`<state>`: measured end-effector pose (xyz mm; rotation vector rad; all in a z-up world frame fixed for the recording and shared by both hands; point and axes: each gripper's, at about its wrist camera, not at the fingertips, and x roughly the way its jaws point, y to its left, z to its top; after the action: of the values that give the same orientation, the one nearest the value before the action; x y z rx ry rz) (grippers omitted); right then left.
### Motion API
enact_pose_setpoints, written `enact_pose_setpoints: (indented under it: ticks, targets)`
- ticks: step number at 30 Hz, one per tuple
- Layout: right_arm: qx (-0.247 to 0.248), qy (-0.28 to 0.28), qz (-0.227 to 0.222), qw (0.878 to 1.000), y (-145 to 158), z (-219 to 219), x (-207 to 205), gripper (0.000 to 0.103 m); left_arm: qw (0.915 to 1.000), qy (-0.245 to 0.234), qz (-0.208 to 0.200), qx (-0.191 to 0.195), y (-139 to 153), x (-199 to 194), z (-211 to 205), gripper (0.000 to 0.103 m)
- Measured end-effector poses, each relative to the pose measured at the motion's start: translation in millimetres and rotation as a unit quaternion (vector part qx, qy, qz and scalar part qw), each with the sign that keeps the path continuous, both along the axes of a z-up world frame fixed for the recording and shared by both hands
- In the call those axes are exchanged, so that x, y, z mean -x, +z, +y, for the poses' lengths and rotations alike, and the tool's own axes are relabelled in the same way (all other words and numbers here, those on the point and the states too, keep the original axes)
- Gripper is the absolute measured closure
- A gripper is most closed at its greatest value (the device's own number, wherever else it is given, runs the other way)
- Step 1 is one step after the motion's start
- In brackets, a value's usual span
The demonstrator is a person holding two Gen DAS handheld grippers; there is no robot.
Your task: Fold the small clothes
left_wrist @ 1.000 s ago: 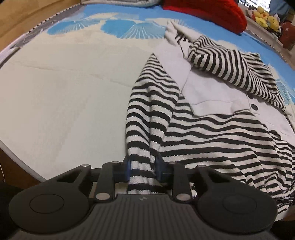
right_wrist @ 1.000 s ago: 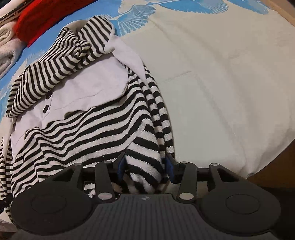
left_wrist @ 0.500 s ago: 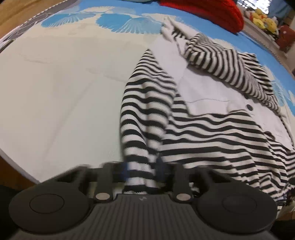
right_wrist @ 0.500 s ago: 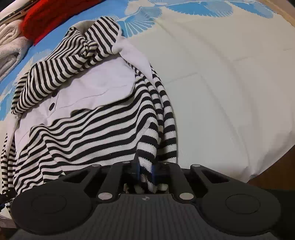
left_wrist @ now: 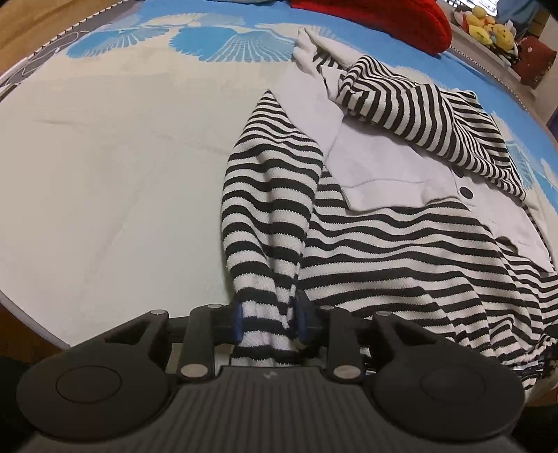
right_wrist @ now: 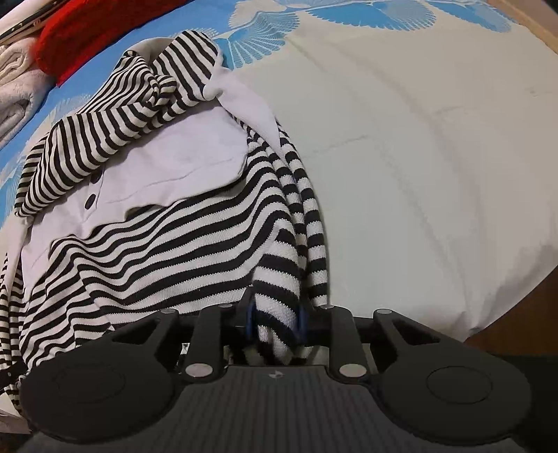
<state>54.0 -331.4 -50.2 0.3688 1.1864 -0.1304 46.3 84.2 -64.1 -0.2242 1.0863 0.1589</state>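
Striped garment (left_wrist: 401, 251) lies on bedsheet (left_wrist: 122, 174); left gripper (left_wrist: 268, 322) and right gripper (right_wrist: 277, 322) each clamp its near hem corners.

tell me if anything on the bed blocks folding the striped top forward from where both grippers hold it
Nothing visible does. The left gripper and right gripper are each shut on an edge of the striped top. Ahead lies only the top's own body on the bed. The red cushion sits beyond its far end.
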Motion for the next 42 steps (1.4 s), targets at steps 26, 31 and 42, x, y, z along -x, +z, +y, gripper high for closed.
enact_pose_setpoints:
  ticks: [26,31,42]
  targets:
    - [0.015,0.03,-0.009,0.999,1.4,4.9,-2.3,0.09,0.9999,-0.017,0.0,-0.004,0.0,-0.5,-1.3,0.077]
    - [0.017,0.03,-0.014,0.999,2.3,4.5,-2.6,0.092,0.9999,-0.015,-0.001,0.0,0.0,-0.1,-0.1,0.077]
    - [0.018,0.03,-0.028,0.999,6.1,4.6,-0.1,0.094,0.9996,-0.024,-0.012,-0.008,1.5,2.9,-1.4,0.083]
